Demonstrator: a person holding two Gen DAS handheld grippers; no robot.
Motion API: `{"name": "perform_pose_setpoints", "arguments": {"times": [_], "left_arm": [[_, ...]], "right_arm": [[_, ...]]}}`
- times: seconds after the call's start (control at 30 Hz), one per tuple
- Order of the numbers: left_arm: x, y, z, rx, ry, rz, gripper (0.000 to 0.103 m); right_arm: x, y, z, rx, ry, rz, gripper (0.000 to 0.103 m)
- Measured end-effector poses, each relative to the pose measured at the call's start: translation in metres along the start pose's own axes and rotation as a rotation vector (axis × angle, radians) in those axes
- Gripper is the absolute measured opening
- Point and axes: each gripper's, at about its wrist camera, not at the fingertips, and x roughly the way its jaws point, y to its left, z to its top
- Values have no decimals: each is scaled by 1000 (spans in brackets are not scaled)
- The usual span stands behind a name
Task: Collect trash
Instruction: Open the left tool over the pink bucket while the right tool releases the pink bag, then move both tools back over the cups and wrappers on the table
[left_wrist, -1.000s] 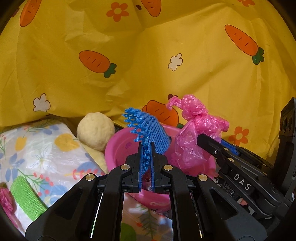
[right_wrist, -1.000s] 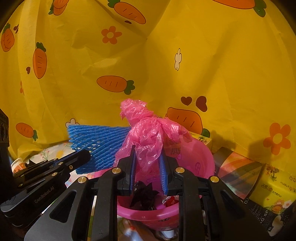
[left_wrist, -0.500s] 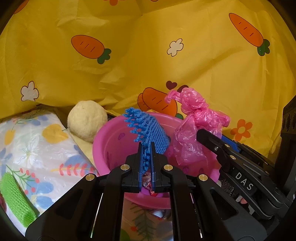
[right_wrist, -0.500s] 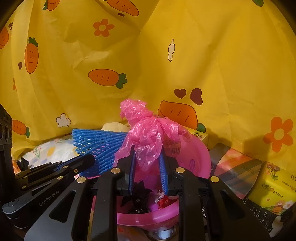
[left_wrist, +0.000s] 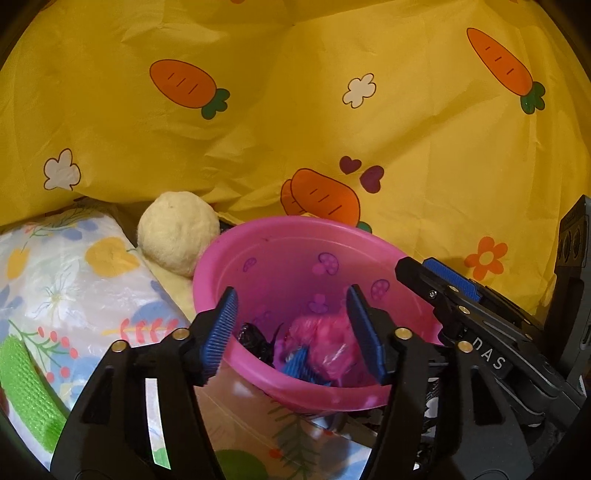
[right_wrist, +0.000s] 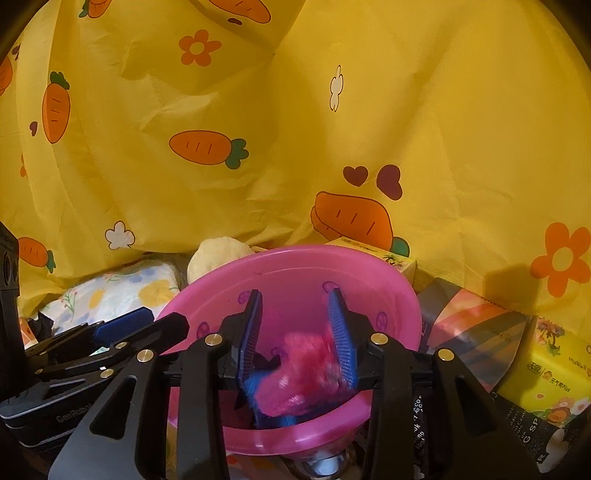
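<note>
Trash: pink bag (right_wrist: 303, 373), blue net (left_wrist: 301, 363) inside pink basin (left_wrist: 280, 243), below both just-released hand-held grippers.

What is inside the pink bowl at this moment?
The pink bowl holds a crumpled pink plastic bag, a blue foam net and a dark wrapper. Anything under them is covered; the bowl's bottom cannot be seen.
</note>
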Motion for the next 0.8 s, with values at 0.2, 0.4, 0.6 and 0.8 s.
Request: {"name": "perform_pose_setpoints", "arguments": {"times": [0.2, 0.4, 0.6, 0.8], "left_arm": [[-21, 7, -3, -2, -50, 87, 90], [-50, 14, -12, 0, -85, 179, 96], [-82, 21, -24, -20, -107, 264, 97], [-115, 31, -42, -32, -108, 347, 97]], "right_arm": [[-9, 0, -3, -2, -18, -13, 59], [-21, 5, -11, 2, -38, -26, 80], [-39, 15, -19, 3, -50, -32, 84], [-60, 33, -30, -22, -67, -28, 88]]}}
